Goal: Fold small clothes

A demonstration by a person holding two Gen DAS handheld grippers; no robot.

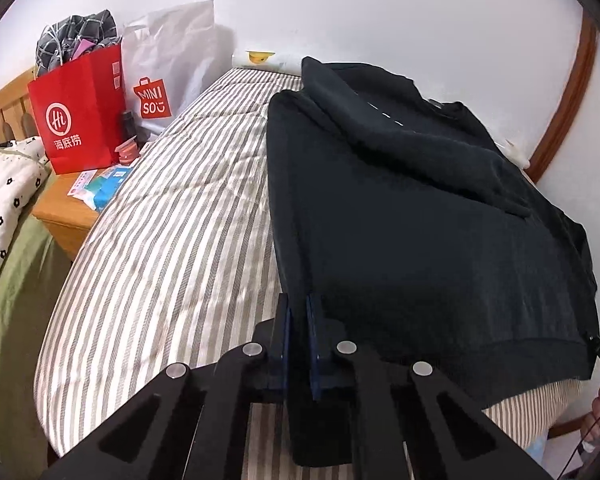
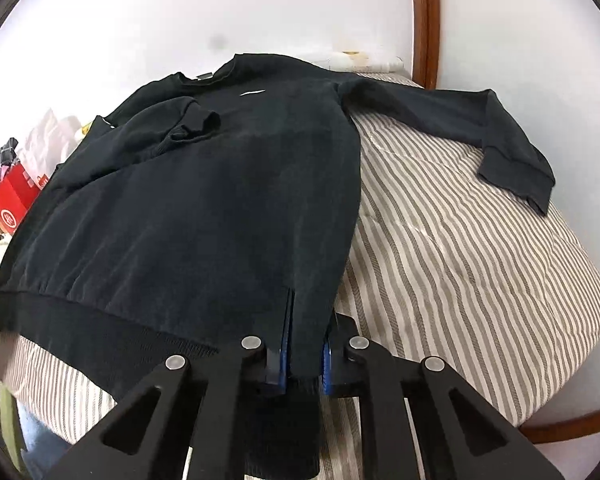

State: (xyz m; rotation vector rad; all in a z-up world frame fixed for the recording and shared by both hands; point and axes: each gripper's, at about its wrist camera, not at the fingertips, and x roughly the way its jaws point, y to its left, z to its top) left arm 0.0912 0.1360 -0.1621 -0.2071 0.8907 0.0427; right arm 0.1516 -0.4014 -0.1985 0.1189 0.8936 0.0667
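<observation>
**Both grippers clamped on the sweatshirt hem**

A dark navy long-sleeved knit sweatshirt (image 2: 204,200) lies spread on the grey-and-white striped bed cover (image 2: 460,248), filling the centre of the right wrist view, with one sleeve already folded across the chest and the other stretched toward the upper right. The left gripper (image 1: 298,312) is closed on the hem corner at the bottom centre of its frame; the right gripper (image 2: 304,344) likewise pinches the ribbed hem between its blue pads.

Judging from this, the risks are uneven lifting, which would skew the fold, and the outstretched sleeve dragging or bunching under the body. The thick rib could also slip from a shallow pinch.

At upper left in the left wrist view, a red paper shopping bag (image 1: 80,120) holds checked dark fabric; the white plastic bag (image 1: 168,60) beside it hides its contents.
</observation>
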